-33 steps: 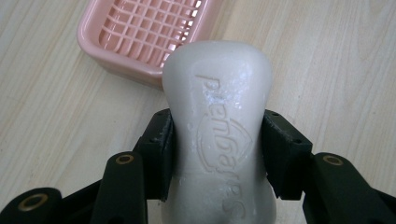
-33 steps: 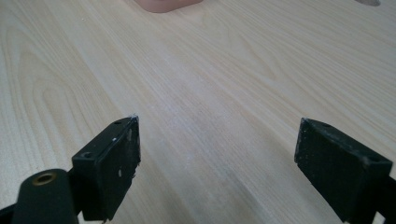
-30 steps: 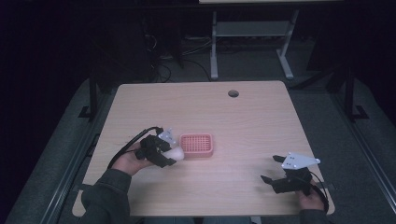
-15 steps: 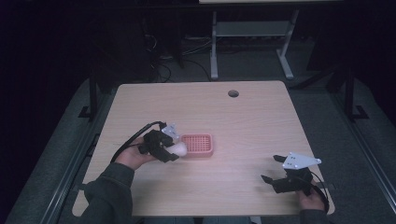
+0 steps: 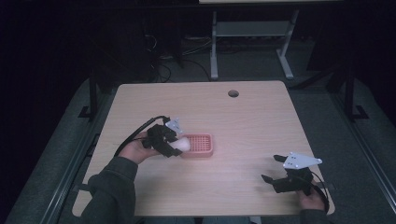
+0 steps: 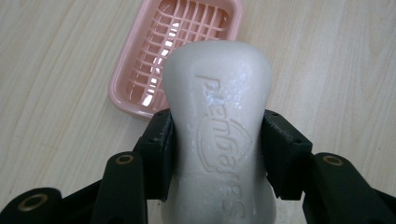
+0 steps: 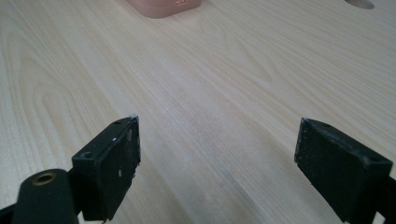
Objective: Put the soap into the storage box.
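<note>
- The right gripper (image 5: 275, 170) is sitting low over the near right part of the wooden table (image 5: 261, 121), its jaws standing wide apart with bare wood between them.
- The left gripper (image 6: 217, 144) is clamping a white bar of soap (image 6: 217, 126) by its sides, left of the table's middle.
- The soap is hovering at the left end of the pink soap dish (image 6: 187, 42), which is lying on the table just beyond.
- A round hole (image 5: 233, 93) is showing near the far edge.
</note>
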